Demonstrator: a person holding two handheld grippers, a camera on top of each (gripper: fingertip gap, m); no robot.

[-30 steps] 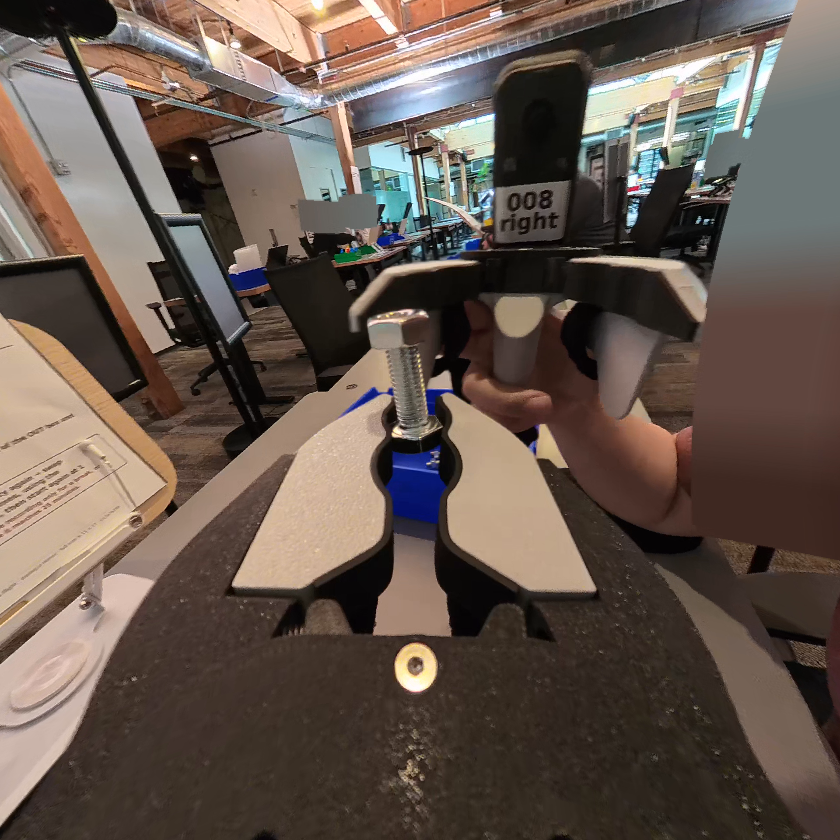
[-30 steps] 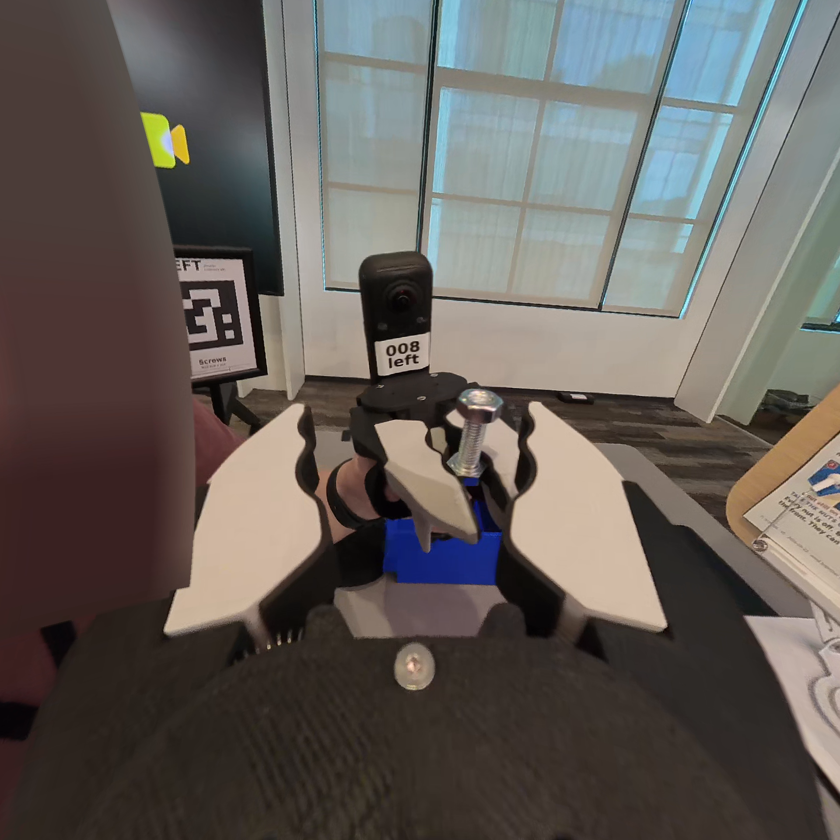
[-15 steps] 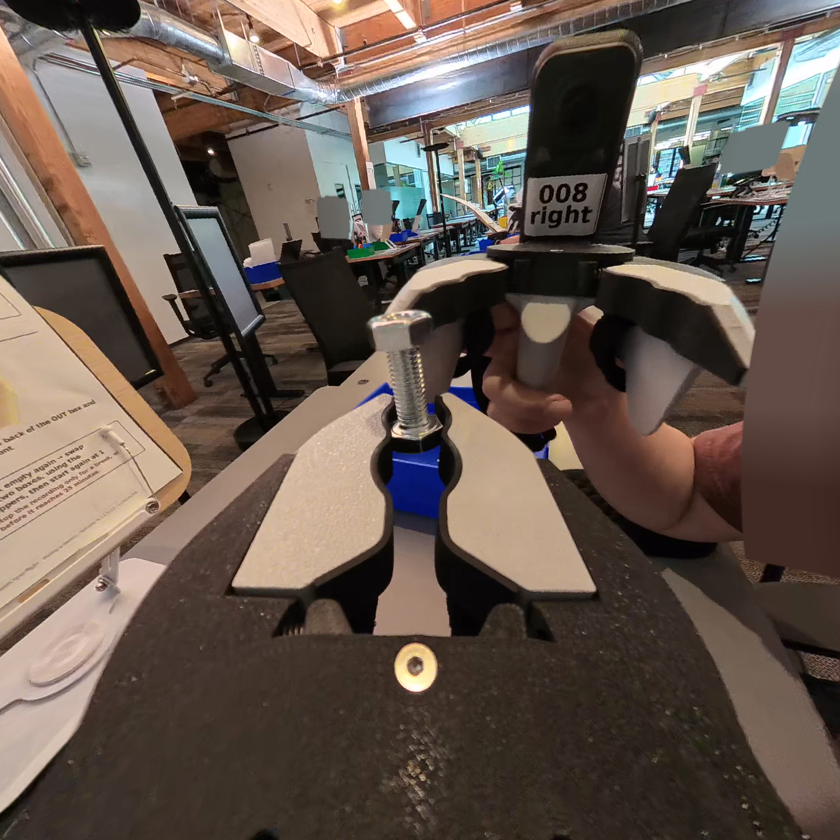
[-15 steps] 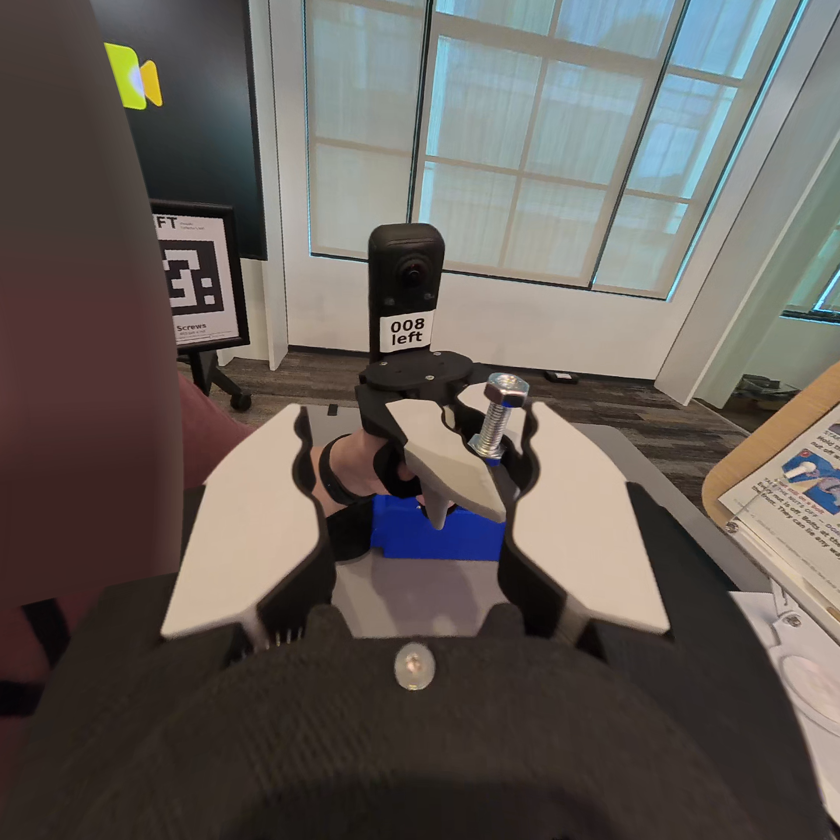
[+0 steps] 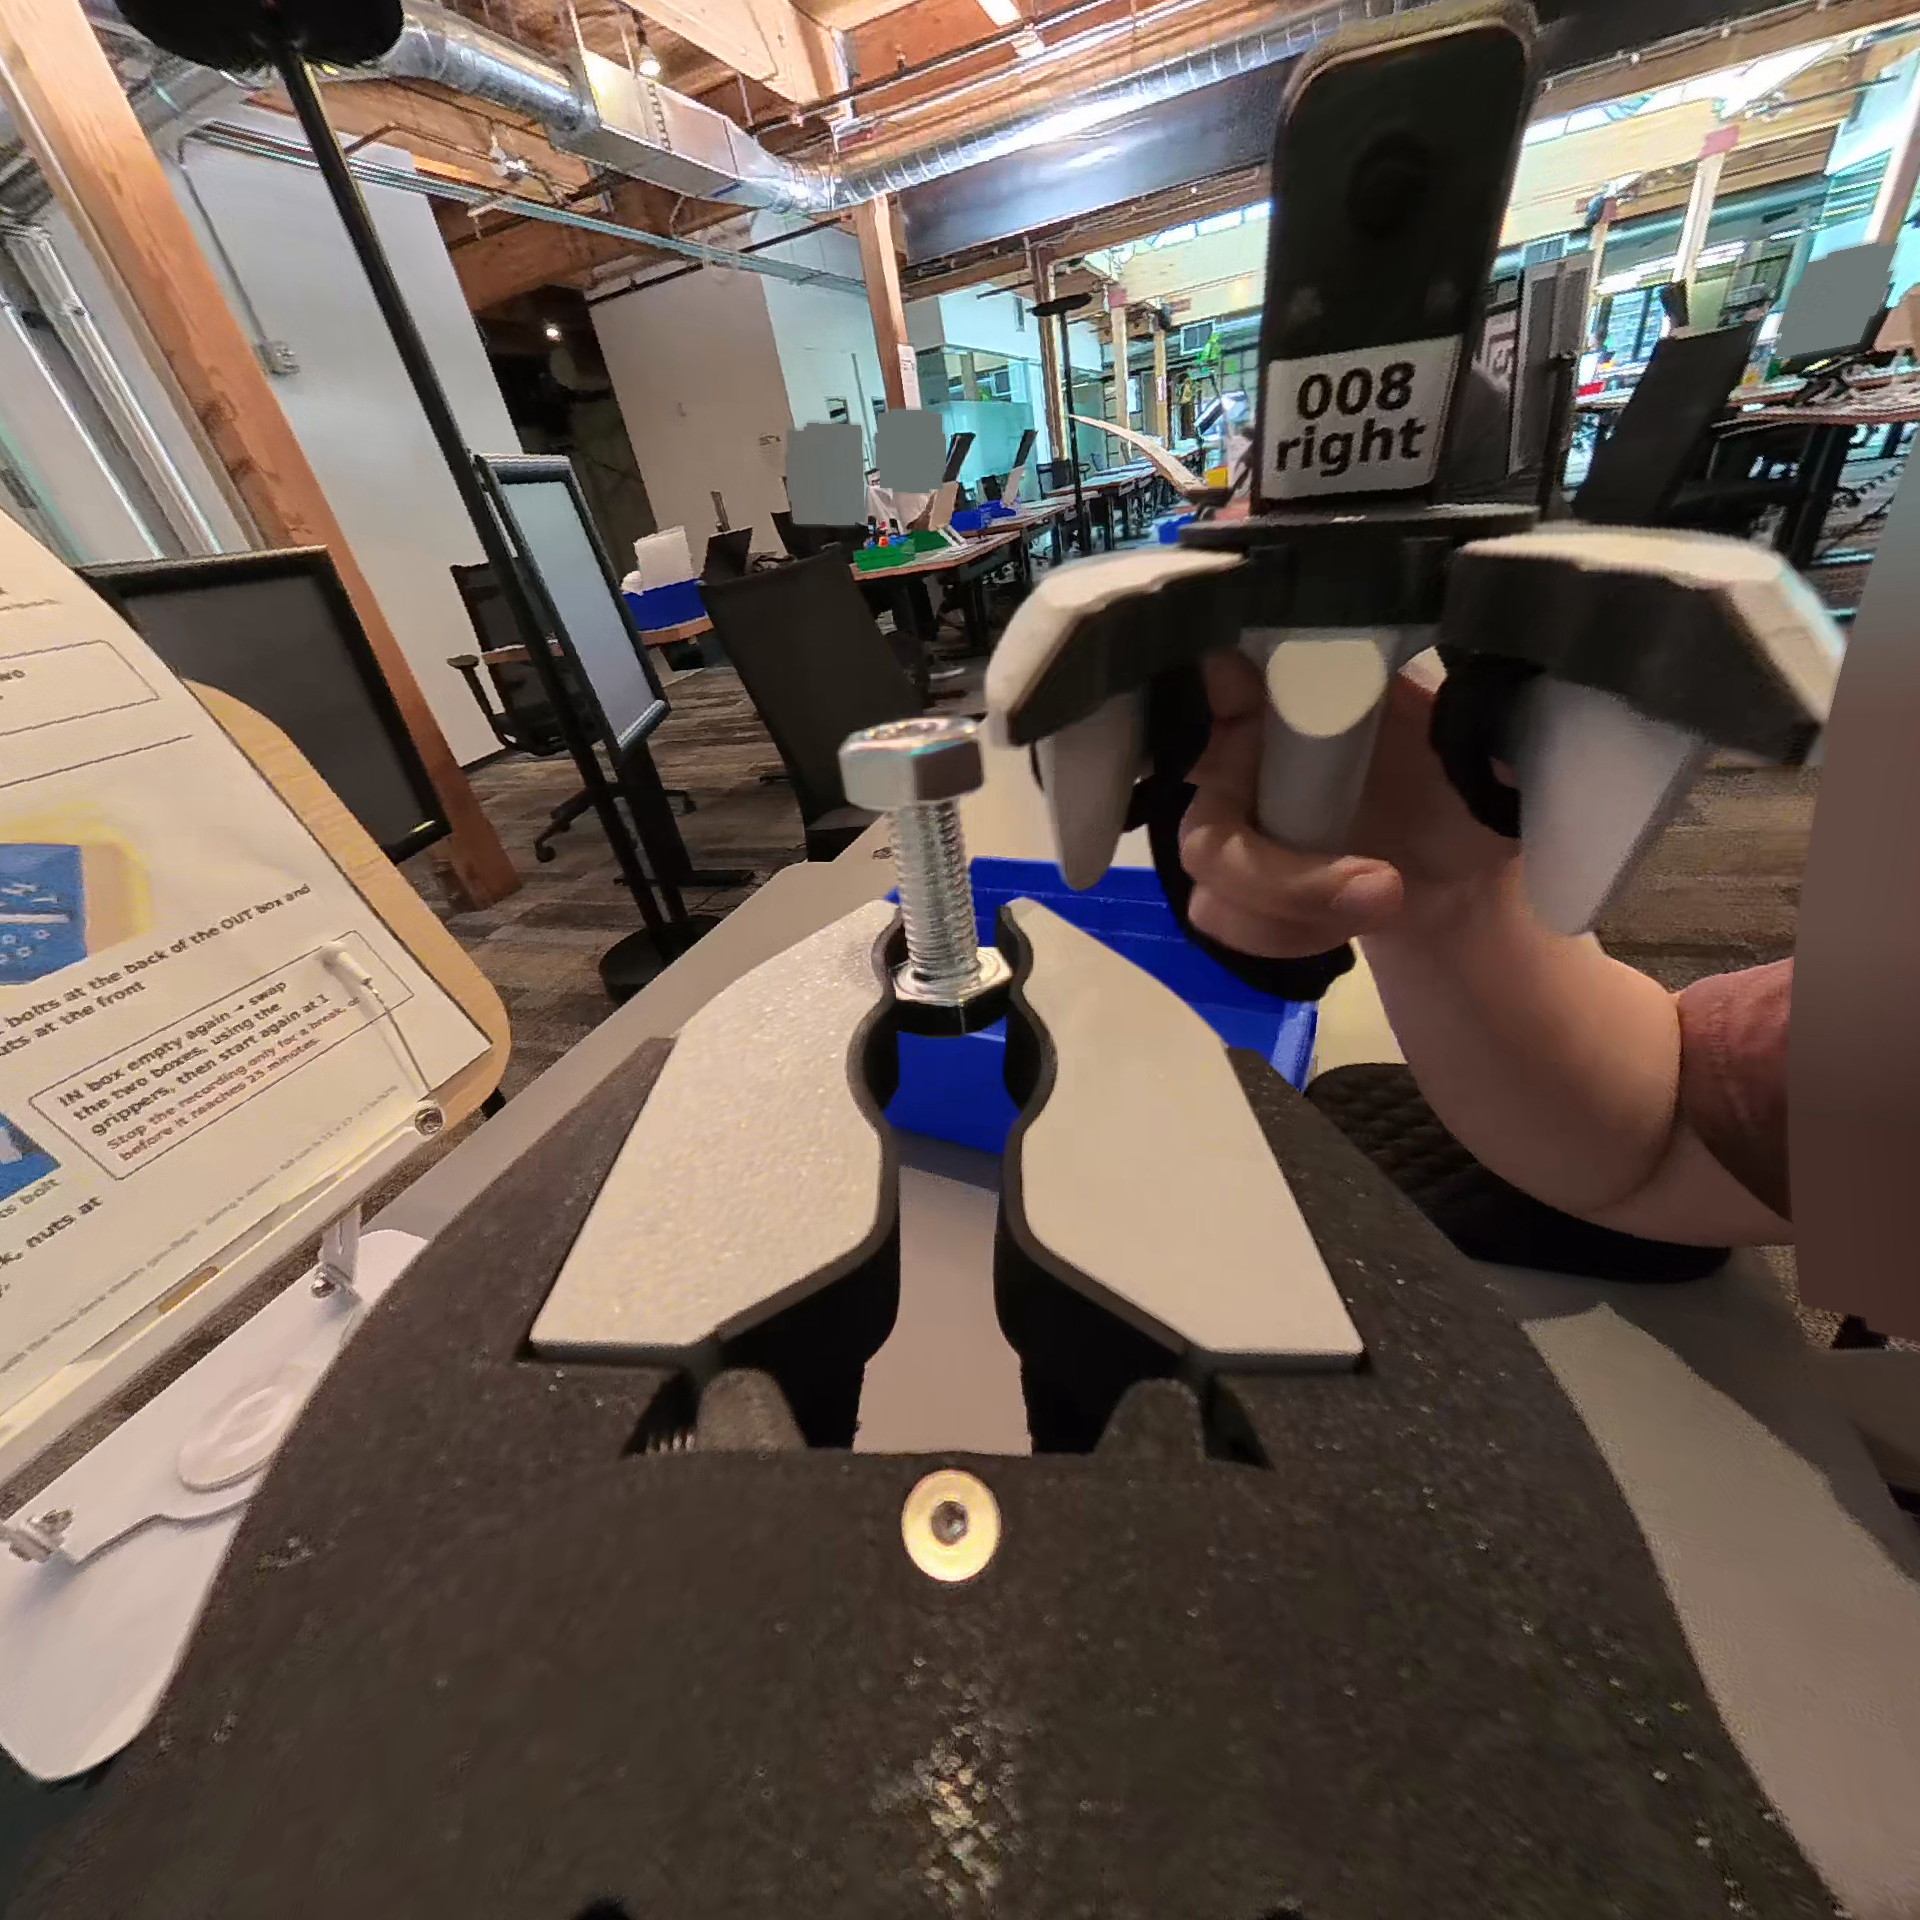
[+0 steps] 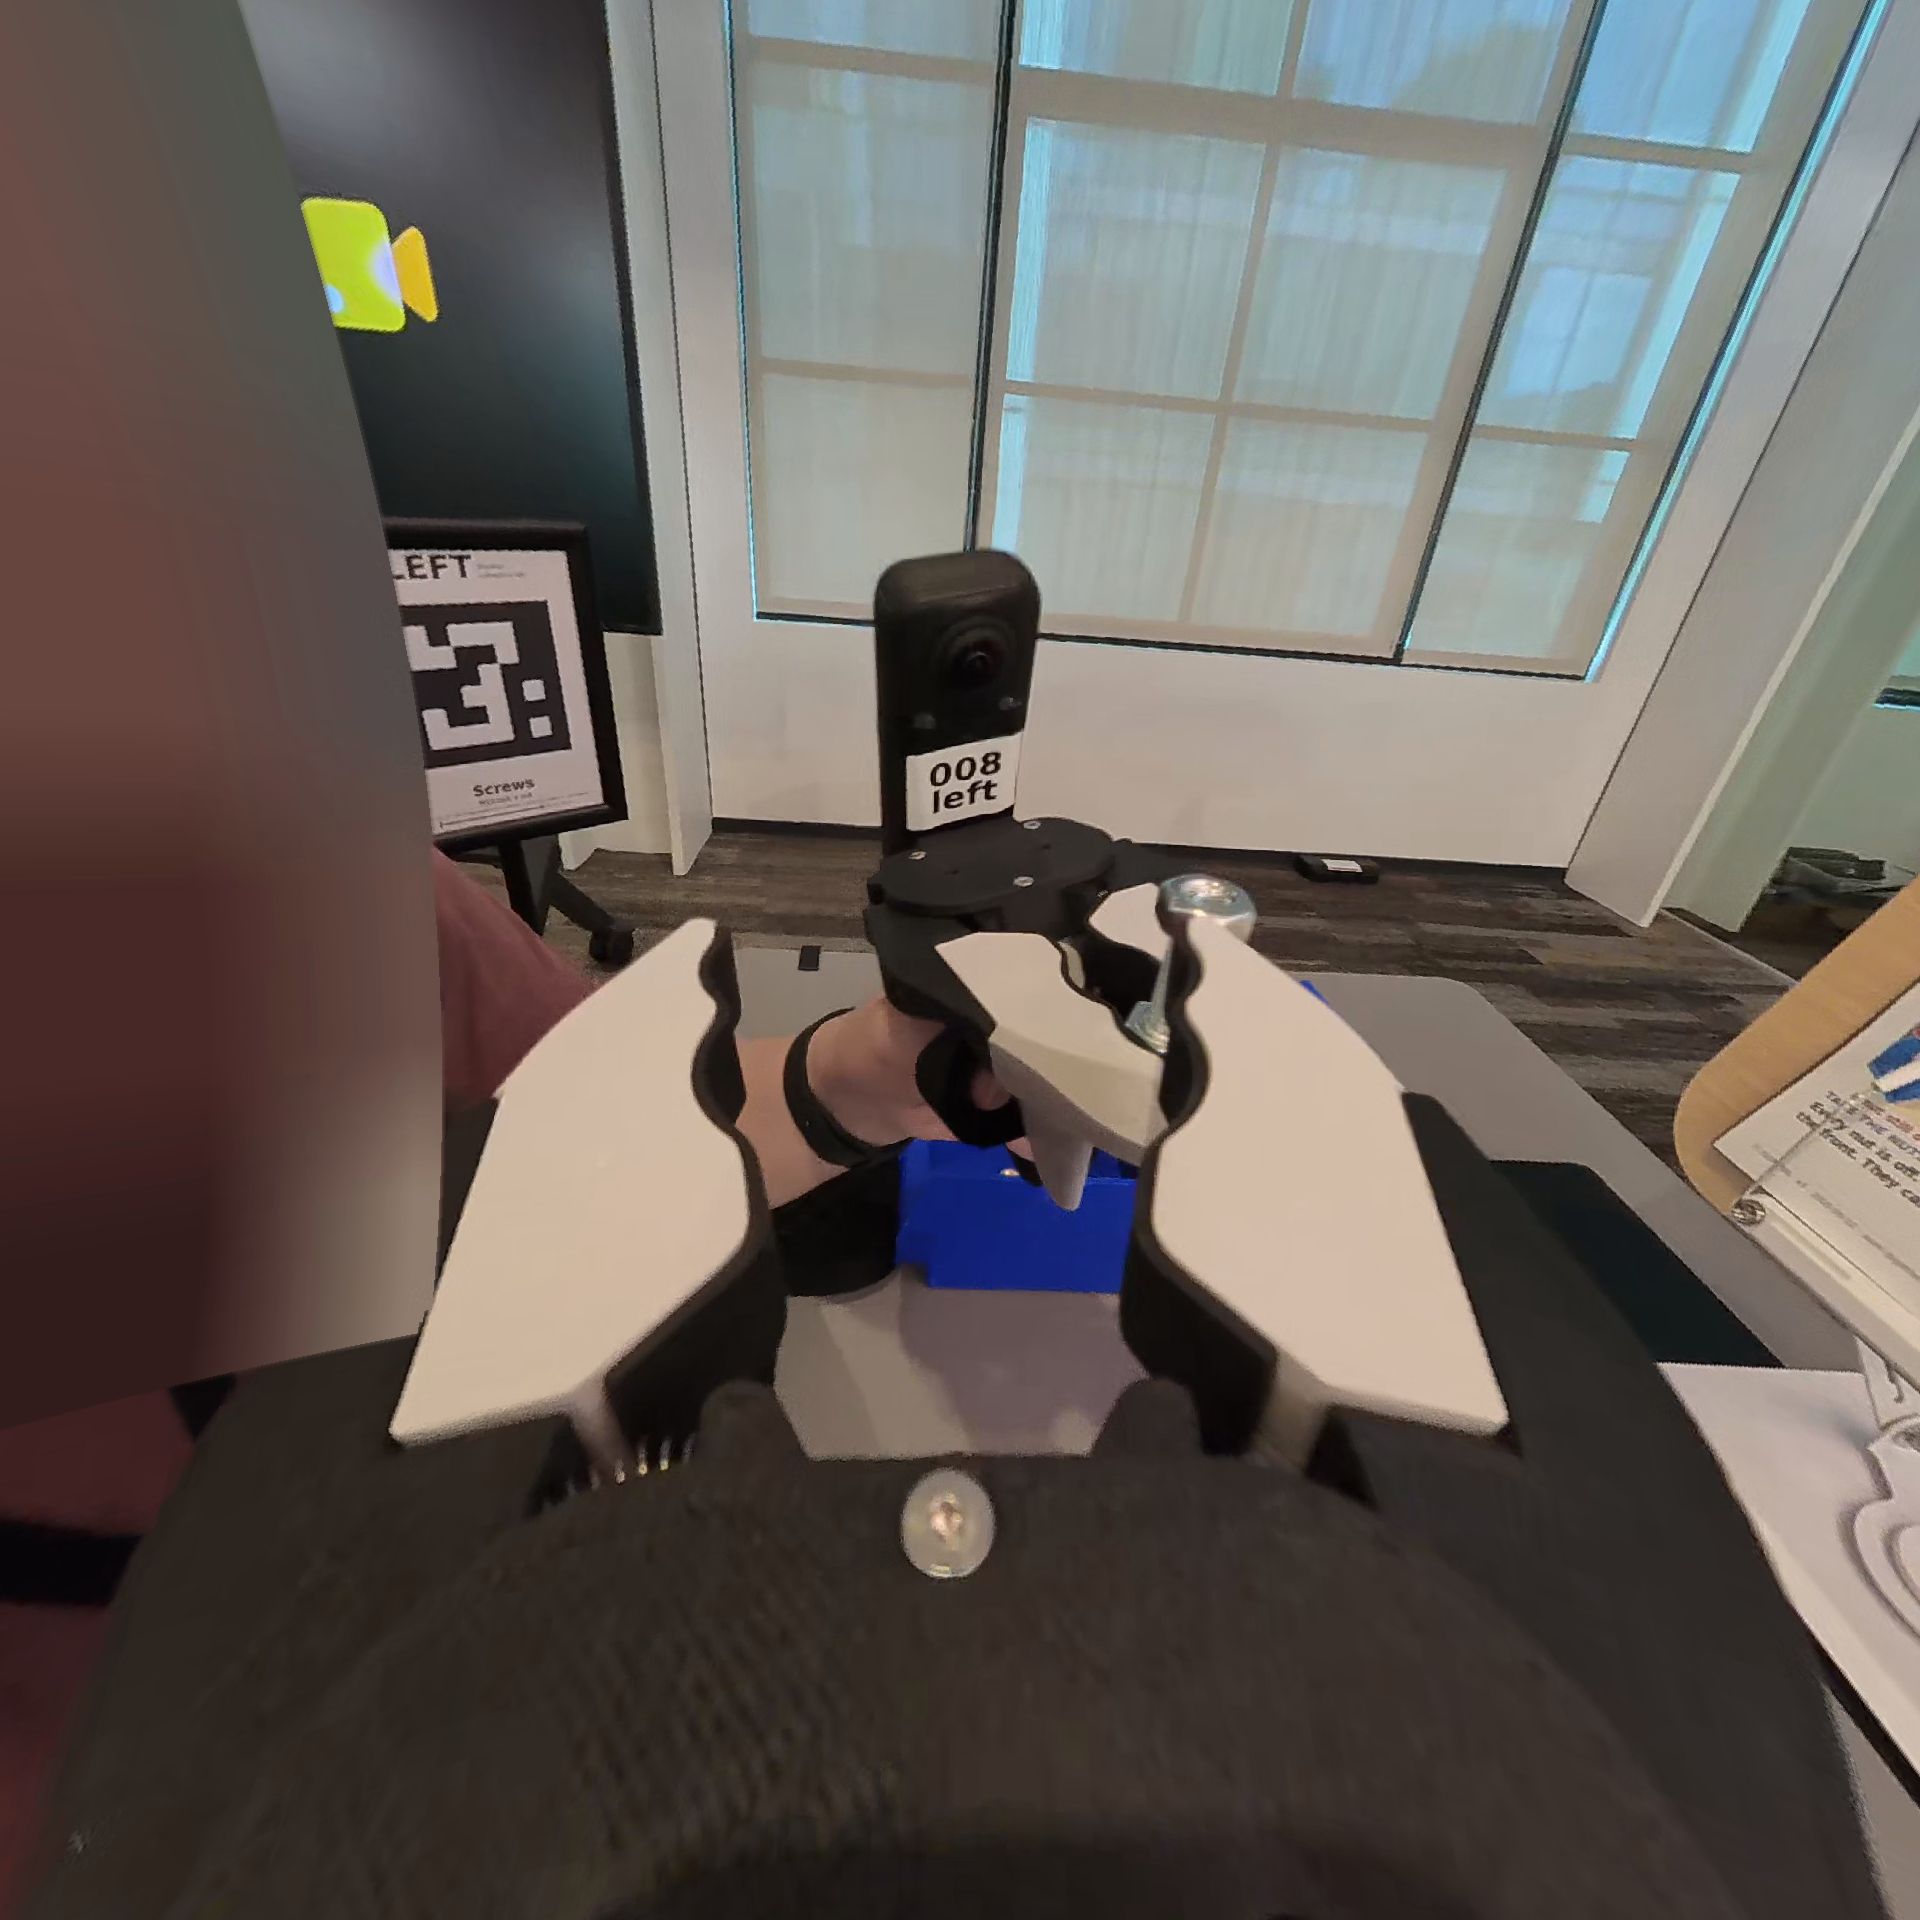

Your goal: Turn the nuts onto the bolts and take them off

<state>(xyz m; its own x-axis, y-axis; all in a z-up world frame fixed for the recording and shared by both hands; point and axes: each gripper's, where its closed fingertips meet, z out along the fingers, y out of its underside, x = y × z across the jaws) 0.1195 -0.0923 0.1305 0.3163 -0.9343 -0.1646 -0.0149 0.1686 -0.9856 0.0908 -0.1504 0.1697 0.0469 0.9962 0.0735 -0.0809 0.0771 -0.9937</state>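
Observation:
My left gripper (image 5: 948, 935) is shut on a silver nut (image 5: 951, 985), held in the notch near the fingertips. A silver bolt (image 5: 930, 862) stands upright in the nut, with its hex head (image 5: 912, 764) on top. My right gripper (image 5: 1320, 883) faces it, open and empty, just right of the bolt head and slightly higher. In the right wrist view my right gripper (image 6: 951, 930) is open wide. The left gripper (image 6: 1122, 1039) sits between its fingers. The bolt (image 6: 1205, 899) is close to the right finger (image 6: 1299, 1143) and partly hidden by it.
A blue bin (image 5: 1143, 935) sits on the grey table (image 5: 1662, 1403) under both grippers; it also shows in the right wrist view (image 6: 997, 1236). An instruction sheet on a wooden stand (image 5: 156, 987) is at my left. A black mat (image 5: 1455, 1195) lies under the person's forearm.
The right gripper has shifted away from the bolt head, still open. In the right wrist view the bolt now lies against the right finger instead of the middle. The left gripper's grip is unchanged.

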